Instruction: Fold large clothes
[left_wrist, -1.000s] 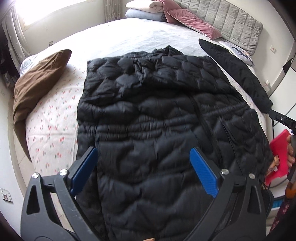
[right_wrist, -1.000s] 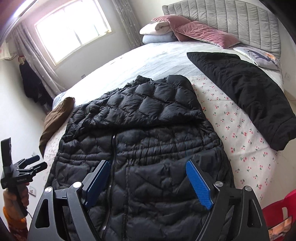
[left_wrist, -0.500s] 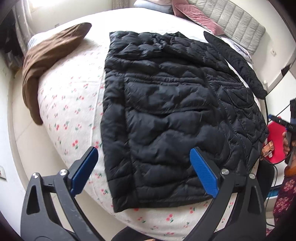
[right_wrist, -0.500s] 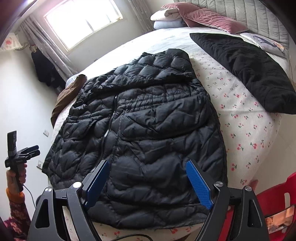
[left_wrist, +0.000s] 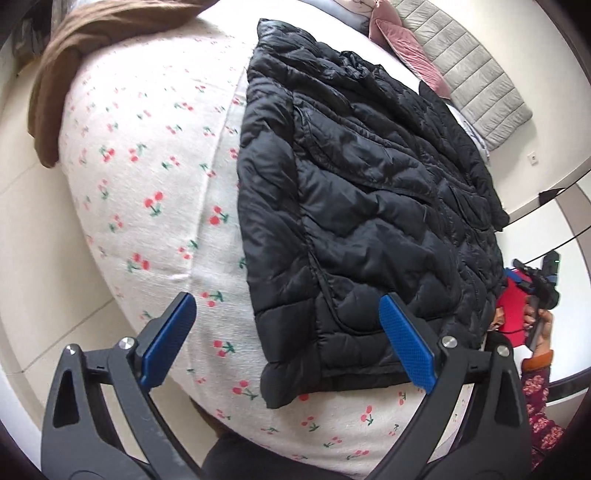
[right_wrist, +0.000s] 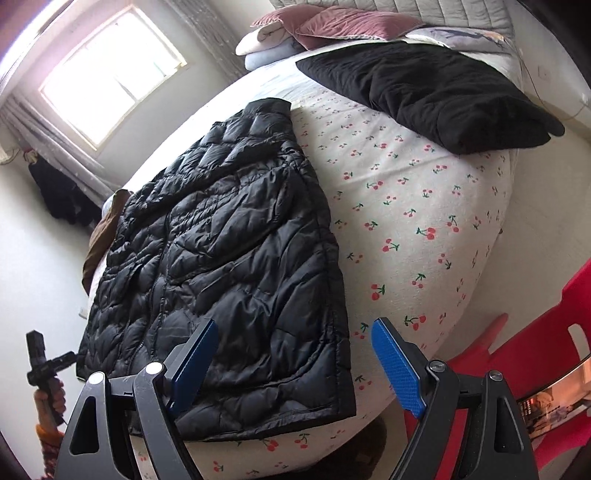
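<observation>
A black quilted puffer jacket (left_wrist: 369, 206) lies flat on the cherry-print bed sheet (left_wrist: 147, 177), sleeves folded in, hem at the near bed edge. It also shows in the right wrist view (right_wrist: 229, 273). My left gripper (left_wrist: 288, 343) is open and empty, above the jacket's near left hem corner. My right gripper (right_wrist: 291, 365) is open and empty, above the jacket's near right hem corner. Neither touches the jacket. The right gripper also shows far right in the left wrist view (left_wrist: 539, 280), the left gripper at lower left in the right wrist view (right_wrist: 44, 362).
A second black garment (right_wrist: 436, 92) lies at the far right of the bed. A brown cushion (left_wrist: 74, 66) sits at the left edge. Pink pillows (right_wrist: 332, 26) and a grey headboard (left_wrist: 472, 85) are at the far end. A red plastic chair (right_wrist: 535, 350) stands beside the bed.
Both grippers have pulled back from above the jacket's middle to the near bed edge and moved apart, the left toward the left hem corner and the right toward the right. Both stayed open.
</observation>
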